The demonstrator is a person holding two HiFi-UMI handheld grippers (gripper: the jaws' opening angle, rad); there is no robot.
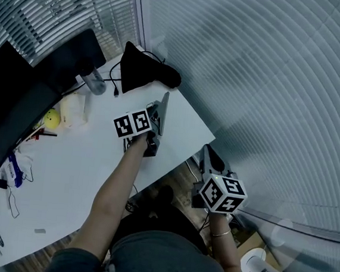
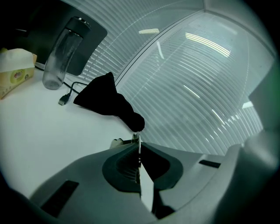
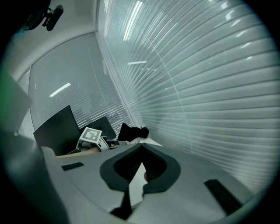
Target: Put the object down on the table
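Since it shows only as a narrow sliver edge-on, the thin flat plate is probably light and stiff, and its smooth faces look slippery. A pinch across the two broad faces suits it best, because a hold near one end could let it pivot or slide out. It may also clatter or skate if it is let go before its edge rests on the table.

The left tongs are pressed together on that plate, which stands on edge between the pads and runs forward past their tips. It hangs above the right edge of the table, near the far right corner, short of the black cloth bundle at the far edge. Whether its lower edge touches the table cannot be told.

The right tongs are closed on nothing and are held off the table, beyond its right edge and well apart from the plate.
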